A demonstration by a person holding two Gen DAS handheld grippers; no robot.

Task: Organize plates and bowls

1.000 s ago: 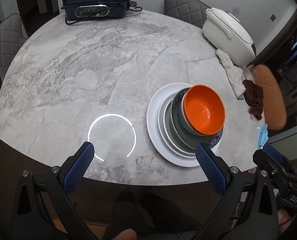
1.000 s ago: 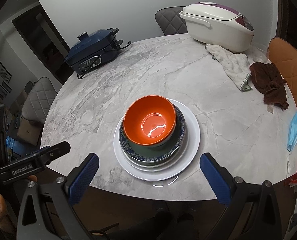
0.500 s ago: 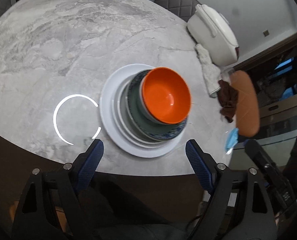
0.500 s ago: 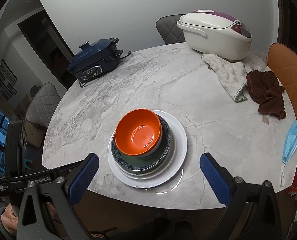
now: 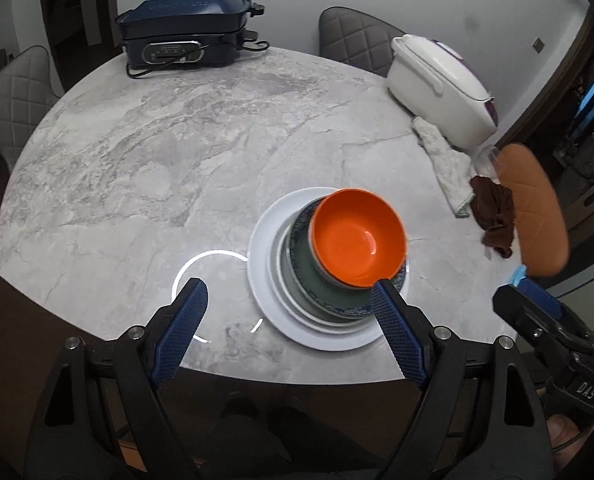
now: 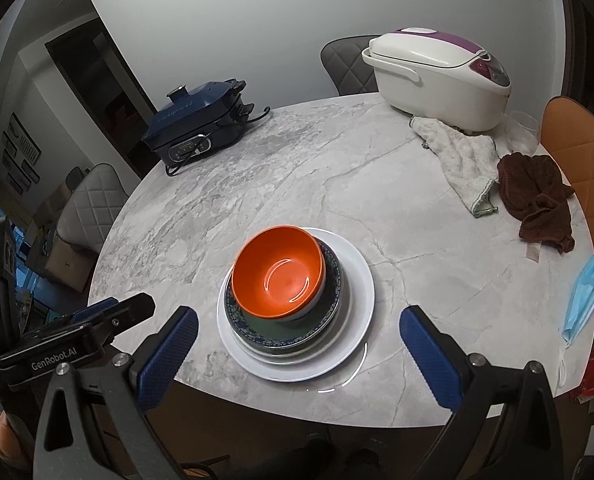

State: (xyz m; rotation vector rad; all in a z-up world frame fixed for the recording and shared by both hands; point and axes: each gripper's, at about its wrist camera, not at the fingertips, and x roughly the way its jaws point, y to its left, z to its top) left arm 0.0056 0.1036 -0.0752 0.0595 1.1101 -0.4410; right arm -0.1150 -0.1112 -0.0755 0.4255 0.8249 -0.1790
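Observation:
An orange bowl (image 5: 357,236) sits on top of a stack: a dark green bowl with a blue patterned rim (image 5: 301,280), smaller plates, and a large white plate (image 5: 263,276) at the bottom, near the front edge of the round marble table (image 5: 157,168). The same orange bowl (image 6: 279,272) and white plate (image 6: 359,280) show in the right wrist view. My left gripper (image 5: 287,290) is open and empty, just before the stack's near side. My right gripper (image 6: 297,322) is open and empty, straddling the stack's front. Neither touches the dishes.
A dark blue electric cooker (image 5: 185,32) stands at the far left, a white rice cooker (image 6: 437,72) at the far right. A white cloth (image 6: 461,160), a brown cloth (image 6: 537,196) and a blue face mask (image 6: 581,296) lie on the right. Chairs surround the table.
Both grippers shifted around the stack; the left view swung back lower and to the left after hovering over it, and the right one came closer. The dishes have not moved.

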